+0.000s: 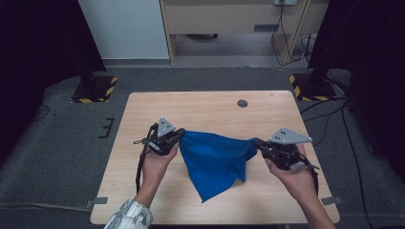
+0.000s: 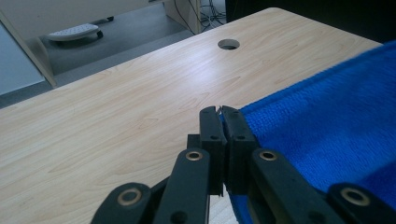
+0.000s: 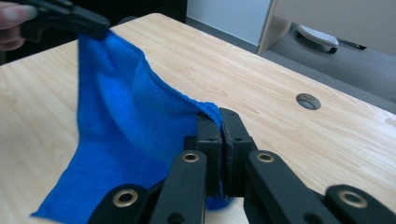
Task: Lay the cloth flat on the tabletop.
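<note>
Cloth hangs betw. grippers above table, low corner near wood. Left gripper + right gripper each pinching top corner, jaws pressed tight. Risk: thin edge bite slips if pulled apart hard, corner drops.

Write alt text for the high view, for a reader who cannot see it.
A person's two hands each hold a gripper, the left gripper and the right gripper, both shut on the top edge of a blue cloth that hangs between them over a light wooden table. The cloth's lower corner droops toward the tabletop.
</note>
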Demonstrator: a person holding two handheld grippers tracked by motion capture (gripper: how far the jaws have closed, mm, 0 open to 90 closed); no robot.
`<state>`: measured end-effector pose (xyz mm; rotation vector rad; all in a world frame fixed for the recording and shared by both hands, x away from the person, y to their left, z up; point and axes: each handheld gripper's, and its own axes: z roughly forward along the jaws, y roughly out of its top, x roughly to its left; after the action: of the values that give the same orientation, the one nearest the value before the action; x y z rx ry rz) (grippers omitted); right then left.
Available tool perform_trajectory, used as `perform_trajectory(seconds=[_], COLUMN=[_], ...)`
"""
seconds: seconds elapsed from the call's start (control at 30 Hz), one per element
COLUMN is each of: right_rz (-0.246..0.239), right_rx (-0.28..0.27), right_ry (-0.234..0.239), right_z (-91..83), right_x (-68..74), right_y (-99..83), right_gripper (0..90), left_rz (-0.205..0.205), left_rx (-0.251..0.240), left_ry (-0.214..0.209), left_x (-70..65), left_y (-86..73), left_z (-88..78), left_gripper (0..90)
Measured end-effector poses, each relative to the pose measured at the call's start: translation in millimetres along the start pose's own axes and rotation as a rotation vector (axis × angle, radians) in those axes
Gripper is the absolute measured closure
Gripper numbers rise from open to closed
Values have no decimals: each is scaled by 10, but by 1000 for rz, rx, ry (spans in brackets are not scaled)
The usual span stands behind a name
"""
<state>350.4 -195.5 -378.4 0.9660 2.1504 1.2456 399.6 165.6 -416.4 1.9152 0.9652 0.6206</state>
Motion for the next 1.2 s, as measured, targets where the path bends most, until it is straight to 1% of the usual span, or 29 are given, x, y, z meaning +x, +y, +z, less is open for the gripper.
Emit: perform_trajectory(seconds=[0.03, 0.07, 0.1, 0.13, 0.17, 0.2, 0.23, 0.3, 0.4, 0.6, 0.67, 0.73, 0.87, 0.9, 1.0, 1.03, 1.1, 1.13, 1.17, 1.2], right_rz=[9, 9, 26, 26, 36, 36, 56, 59, 77, 84, 89, 95, 111, 114, 111, 110, 101, 94, 92, 92], right_rx=[-11, -11, -21, -21, -29, -29, -32, -32, -36, -32, -35, -36, -22, -14, -17, -15, -23, -24, -26, -26], right_ry=[-1, -1, -6, -6, -10, -10, -17, -17, -25, -33, -40, -42, -59, -62, -68, -67, -70, -72, -74, -74], right_z=[71, 71, 154, 154, 213, 213, 283, 302, 366, 398, 440, 453, 525, 534, 505, 487, 397, 375, 344, 344], right_x=[-53, -53, -118, -118, -165, -165, -214, -230, -264, -298, -345, -355, -433, -457, -452, -441, -374, -360, -339, -339], right_y=[-19, -19, -46, -46, -66, -66, -86, -91, -115, -140, -152, -158, -196, -211, -220, -222, -217, -213, -206, -206], right_gripper=[880, 880, 879, 879, 879, 879, 879, 878, 879, 879, 880, 880, 881, 881, 882, 881, 882, 882, 881, 881], left_rz=[-2, -2, -2, -2, -8, -8, -10, -10, -7, -12, -16, -18, -19, -18, -15, -11, -2, -2, -7, -7], left_rx=[-2, -2, -5, -5, -7, -7, -4, -4, -3, -8, -16, -17, -24, -27, -30, -29, -27, -27, -36, -36], left_ry=[5, 5, 9, 9, 12, 12, 15, 15, 18, 25, 24, 24, 24, 24, 25, 25, 25, 25, 22, 22], left_x=[7, 7, 15, 15, 25, 25, 33, 34, 33, 30, 17, 10, -5, -8, -13, -14, -7, -7, 22, 22], left_y=[-4, -4, -5, -5, -7, -7, -10, -11, -12, -1, 12, 17, 35, 47, 61, 70, 106, 106, 134, 134], left_z=[-7, -7, -11, -11, -7, -7, 1, 5, 3, -9, -18, -23, -42, -49, -46, -41, -20, -20, -18, -18], left_gripper=[875, 876, 875, 875, 875, 874, 874, 874, 874, 874, 874, 874, 874, 874, 875, 874, 874, 874, 874, 874])
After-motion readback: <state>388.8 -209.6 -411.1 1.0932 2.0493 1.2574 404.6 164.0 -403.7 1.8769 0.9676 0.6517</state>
